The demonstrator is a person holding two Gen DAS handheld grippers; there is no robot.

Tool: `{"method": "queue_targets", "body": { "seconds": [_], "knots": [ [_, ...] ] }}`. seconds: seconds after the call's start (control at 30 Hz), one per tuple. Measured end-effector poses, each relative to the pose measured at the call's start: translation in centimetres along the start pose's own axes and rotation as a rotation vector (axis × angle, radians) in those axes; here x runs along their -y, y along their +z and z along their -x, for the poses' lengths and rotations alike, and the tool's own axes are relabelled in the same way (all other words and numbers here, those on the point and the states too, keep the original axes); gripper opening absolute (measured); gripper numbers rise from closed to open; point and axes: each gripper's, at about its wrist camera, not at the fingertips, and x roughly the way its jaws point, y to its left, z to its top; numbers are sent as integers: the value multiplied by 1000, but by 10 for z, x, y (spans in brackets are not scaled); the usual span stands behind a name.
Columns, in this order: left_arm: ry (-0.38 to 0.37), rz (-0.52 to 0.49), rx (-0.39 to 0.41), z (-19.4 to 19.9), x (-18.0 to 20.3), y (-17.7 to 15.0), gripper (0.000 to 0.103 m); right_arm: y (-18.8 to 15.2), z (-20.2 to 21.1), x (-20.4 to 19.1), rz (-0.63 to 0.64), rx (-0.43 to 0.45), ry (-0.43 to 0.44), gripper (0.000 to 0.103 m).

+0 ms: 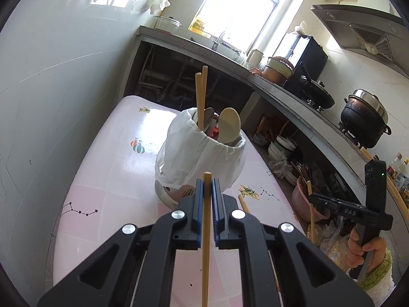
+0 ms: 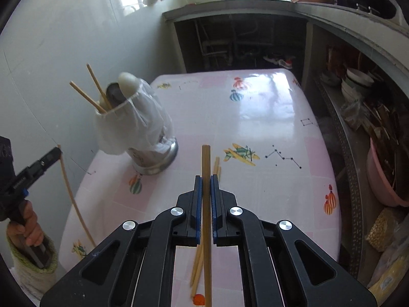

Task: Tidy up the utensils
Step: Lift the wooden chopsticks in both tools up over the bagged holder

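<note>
A utensil holder [image 1: 199, 158] lined with a white plastic bag stands on the pink table [image 1: 115, 174]; it holds two chopsticks [image 1: 200, 97], a pale spoon [image 1: 230, 125] and a dark spoon. My left gripper [image 1: 207, 186] is shut on a chopstick [image 1: 206, 243], just in front of the holder. My right gripper [image 2: 206, 184] is shut on another chopstick [image 2: 206, 204], right of the holder [image 2: 138, 130]. Loose chopsticks [image 2: 198, 266] lie on the table under the right gripper.
A grey wall runs along the table's left side. A concrete counter [image 1: 294, 94] with pots and a stove lies behind and to the right, with shelves of bowls and a pink basin [image 2: 383, 179] under it.
</note>
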Motion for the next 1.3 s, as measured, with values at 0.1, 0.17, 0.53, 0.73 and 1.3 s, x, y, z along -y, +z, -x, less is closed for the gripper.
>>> {"method": "queue_targets", "body": {
  "seconds": [0.1, 0.17, 0.53, 0.73, 1.3],
  "knots": [
    [-10, -2, 42, 11, 3, 8, 6, 10, 16, -10, 1, 57, 41, 5],
    [-12, -7, 73, 19, 5, 16, 6, 12, 20, -13, -4, 75, 73, 5],
    [-55, -87, 352, 84, 51, 99, 6, 15, 21, -29, -22, 126, 232, 5],
    [-26, -126, 504, 98, 75, 135, 6, 13, 15, -22, -33, 116, 266, 5],
    [111, -176, 408, -32, 72, 123, 6, -2, 1, 17, -104, 95, 310, 5]
  ]
}}
